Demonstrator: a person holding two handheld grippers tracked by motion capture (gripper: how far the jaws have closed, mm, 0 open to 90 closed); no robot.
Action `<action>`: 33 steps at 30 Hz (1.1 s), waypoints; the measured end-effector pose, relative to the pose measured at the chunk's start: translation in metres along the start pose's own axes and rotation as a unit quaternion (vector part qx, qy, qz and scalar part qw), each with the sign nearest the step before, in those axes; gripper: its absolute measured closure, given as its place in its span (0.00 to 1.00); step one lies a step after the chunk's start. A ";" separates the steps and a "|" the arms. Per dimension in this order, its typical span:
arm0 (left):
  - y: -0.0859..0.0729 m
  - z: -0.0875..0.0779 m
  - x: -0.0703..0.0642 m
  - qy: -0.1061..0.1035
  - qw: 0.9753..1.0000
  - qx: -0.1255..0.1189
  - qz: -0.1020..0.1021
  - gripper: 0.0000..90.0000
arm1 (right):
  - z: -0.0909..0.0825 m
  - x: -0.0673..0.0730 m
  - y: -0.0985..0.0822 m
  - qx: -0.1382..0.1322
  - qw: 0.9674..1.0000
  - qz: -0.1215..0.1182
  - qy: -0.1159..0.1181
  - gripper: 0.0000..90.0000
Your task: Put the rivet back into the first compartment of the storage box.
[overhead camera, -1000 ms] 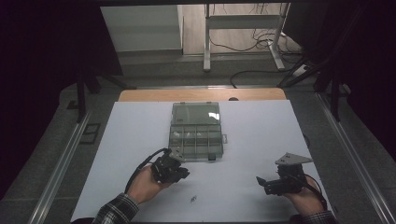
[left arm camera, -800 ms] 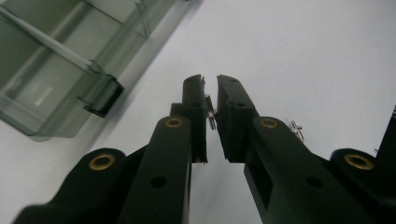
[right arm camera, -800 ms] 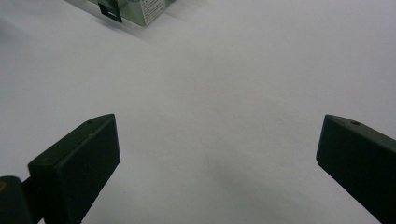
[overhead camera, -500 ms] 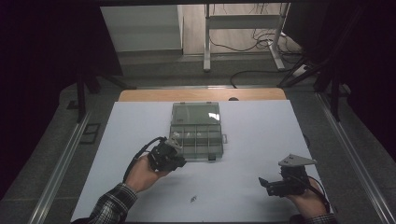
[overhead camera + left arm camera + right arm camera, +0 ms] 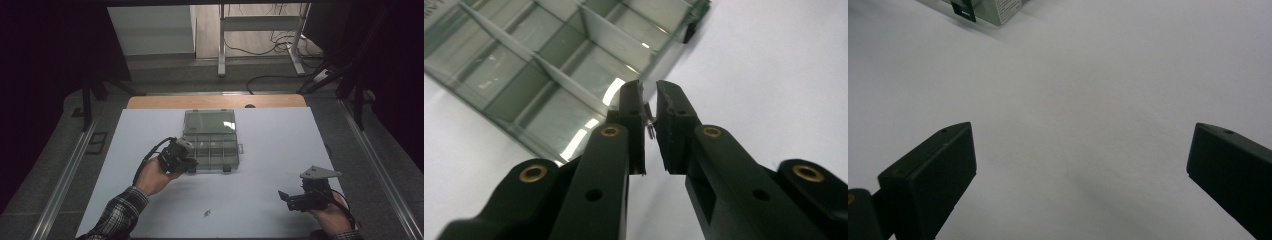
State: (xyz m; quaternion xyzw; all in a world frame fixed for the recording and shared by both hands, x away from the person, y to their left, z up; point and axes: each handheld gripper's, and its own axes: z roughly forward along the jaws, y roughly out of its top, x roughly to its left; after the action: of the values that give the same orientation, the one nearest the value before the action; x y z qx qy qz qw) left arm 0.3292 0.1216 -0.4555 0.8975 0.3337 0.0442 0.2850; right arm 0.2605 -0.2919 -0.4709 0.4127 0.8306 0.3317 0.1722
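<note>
A clear plastic compartment box (image 5: pixel 210 140) lies open in the middle of the white table, its lid folded back. My left gripper (image 5: pixel 189 161) hovers at the box's near left corner. In the left gripper view the jaws (image 5: pixel 649 92) are nearly together, pinching a tiny metal screw (image 5: pixel 650 131) just above the box's front compartments (image 5: pixel 549 75). My right gripper (image 5: pixel 286 196) rests at the near right of the table, pointing left. Its jaws (image 5: pixel 1080 145) stand wide open over bare white surface with nothing between them.
A small dark screw-like piece (image 5: pixel 207 213) lies loose on the table (image 5: pixel 280 145) near the front edge, between the two hands. A corner of the box with its black latch (image 5: pixel 964 9) appears far off in the right gripper view. A wooden strip (image 5: pixel 160 102) borders the table's far side.
The left hand has moved away from the front of the table, up to the box's near left corner, still pinching the screw. The right hand has stayed where it was.
</note>
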 end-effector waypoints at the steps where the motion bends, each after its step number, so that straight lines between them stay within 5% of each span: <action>1: 0.001 0.000 0.002 0.000 1.000 -0.001 -0.001 0.92 | 0.000 0.000 0.000 0.001 1.000 0.001 0.002 0.00; 33: 0.028 -0.006 0.050 0.039 0.998 -0.029 -0.044 0.92 | 0.000 -0.002 -0.001 0.001 1.000 0.001 0.002 0.00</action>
State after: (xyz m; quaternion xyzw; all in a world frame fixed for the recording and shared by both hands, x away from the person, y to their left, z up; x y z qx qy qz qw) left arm 0.3826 0.1383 -0.4408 0.8709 0.3827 0.0760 0.2989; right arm 0.2612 -0.2939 -0.4714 0.4133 0.8307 0.3323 0.1696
